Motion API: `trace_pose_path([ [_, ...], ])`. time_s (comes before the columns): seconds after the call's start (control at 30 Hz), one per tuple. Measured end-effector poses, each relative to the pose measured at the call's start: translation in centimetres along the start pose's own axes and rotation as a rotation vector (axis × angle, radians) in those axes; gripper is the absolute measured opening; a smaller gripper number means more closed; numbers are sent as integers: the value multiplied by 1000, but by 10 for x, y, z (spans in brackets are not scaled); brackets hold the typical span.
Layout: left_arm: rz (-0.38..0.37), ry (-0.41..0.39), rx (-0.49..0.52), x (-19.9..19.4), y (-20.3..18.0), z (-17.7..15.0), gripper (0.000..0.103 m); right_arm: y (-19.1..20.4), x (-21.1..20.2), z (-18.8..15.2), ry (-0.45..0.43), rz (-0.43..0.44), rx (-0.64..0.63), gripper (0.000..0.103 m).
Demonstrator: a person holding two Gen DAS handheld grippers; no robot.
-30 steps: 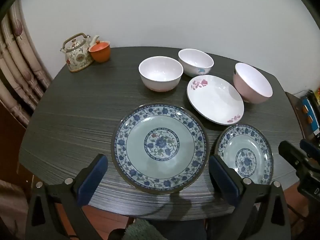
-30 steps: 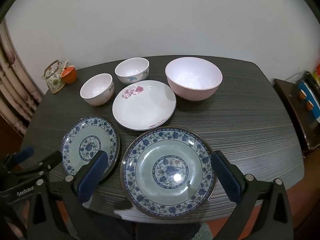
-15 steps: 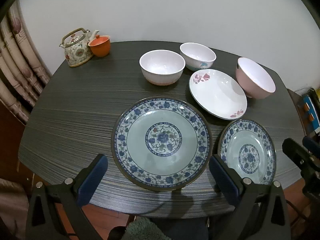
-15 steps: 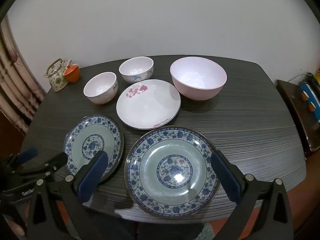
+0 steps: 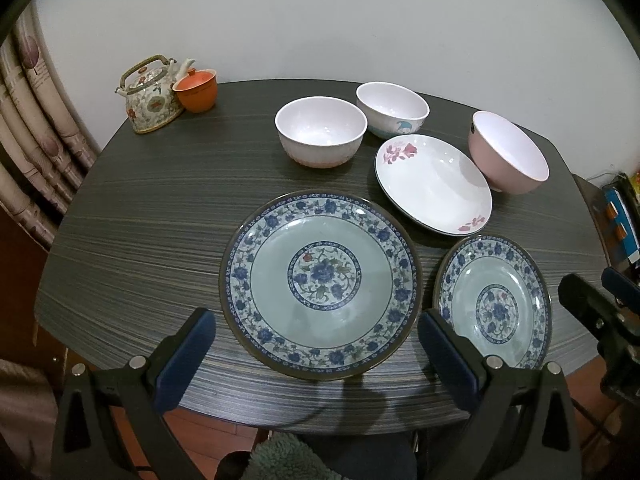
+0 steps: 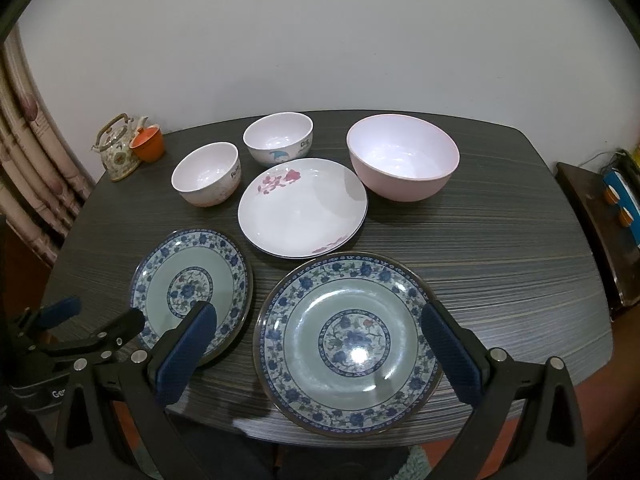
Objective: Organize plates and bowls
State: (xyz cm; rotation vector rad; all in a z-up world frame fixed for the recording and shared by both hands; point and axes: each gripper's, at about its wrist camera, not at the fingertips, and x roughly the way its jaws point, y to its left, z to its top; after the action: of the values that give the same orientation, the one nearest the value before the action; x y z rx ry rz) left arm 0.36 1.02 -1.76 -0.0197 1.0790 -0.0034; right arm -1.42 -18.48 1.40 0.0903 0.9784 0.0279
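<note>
On the dark table, two blue-patterned plates lie side by side. One [image 5: 322, 302] is in front of my open, empty left gripper [image 5: 316, 340]; it also shows at left in the right wrist view [image 6: 192, 286]. The other [image 6: 348, 340] lies between the fingers of my open, empty right gripper [image 6: 318, 344], and shows in the left wrist view [image 5: 494, 302]. Behind them are a white plate with pink flowers [image 6: 302, 208], two small white bowls [image 6: 206, 174] [image 6: 278, 138] and a big pink bowl [image 6: 402, 156].
A floral teapot [image 5: 150, 96] and an orange cup [image 5: 196, 88] stand at the table's far left corner. A curtain [image 5: 28, 128] hangs at the left. A low shelf with boxes [image 6: 616, 204] stands to the right of the table.
Both grippers have moved forward and lower toward the table, so the dishes look nearer. No dish has moved. Both grippers stay open.
</note>
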Motion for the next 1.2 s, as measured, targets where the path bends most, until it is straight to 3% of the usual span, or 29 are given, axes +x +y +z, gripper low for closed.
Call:
trace_pose_path([
  [1.2,6,15,5,3,3,-3,103,2,1,-2,4,6,-3,101],
])
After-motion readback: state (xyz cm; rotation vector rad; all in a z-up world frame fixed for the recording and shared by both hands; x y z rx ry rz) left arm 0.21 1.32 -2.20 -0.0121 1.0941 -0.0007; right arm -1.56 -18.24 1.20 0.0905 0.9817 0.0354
